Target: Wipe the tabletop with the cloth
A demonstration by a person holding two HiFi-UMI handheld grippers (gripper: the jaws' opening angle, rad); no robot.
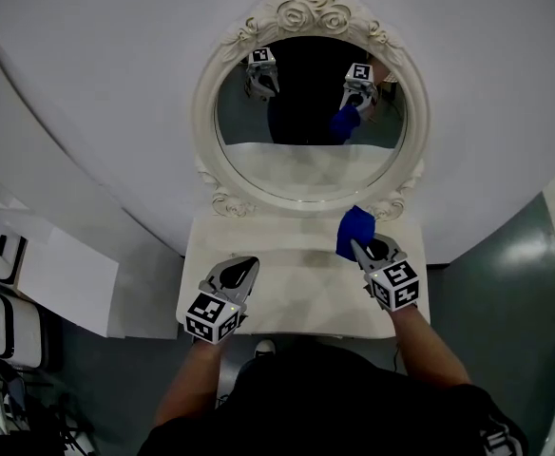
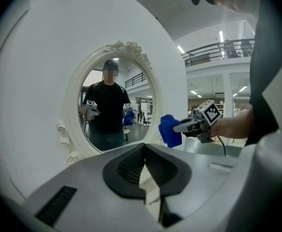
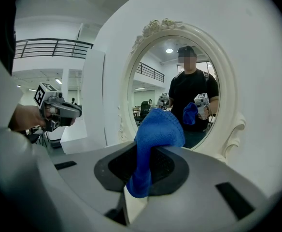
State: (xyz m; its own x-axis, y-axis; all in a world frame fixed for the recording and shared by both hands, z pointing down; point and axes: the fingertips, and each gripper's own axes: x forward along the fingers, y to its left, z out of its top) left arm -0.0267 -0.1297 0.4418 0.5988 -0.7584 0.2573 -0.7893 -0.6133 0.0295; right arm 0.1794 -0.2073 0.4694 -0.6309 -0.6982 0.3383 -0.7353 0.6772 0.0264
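Blue cloth (image 1: 354, 227) held up before an oval mirror (image 1: 311, 174).
The right gripper's (image 1: 358, 246) jaws pinch the cloth over the back edge of the surface (image 1: 292, 293); whether the two touch is hard to make out. The left gripper's (image 1: 250, 264) jaws are pressed together, empty.

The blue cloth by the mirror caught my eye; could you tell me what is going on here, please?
A person stands at a small white dressing table with an ornate oval mirror, a gripper in each hand. The right gripper is shut on a bunched blue cloth near the table's back right corner, seemingly just off the surface. The left gripper, jaws together and empty, hovers over the front left.
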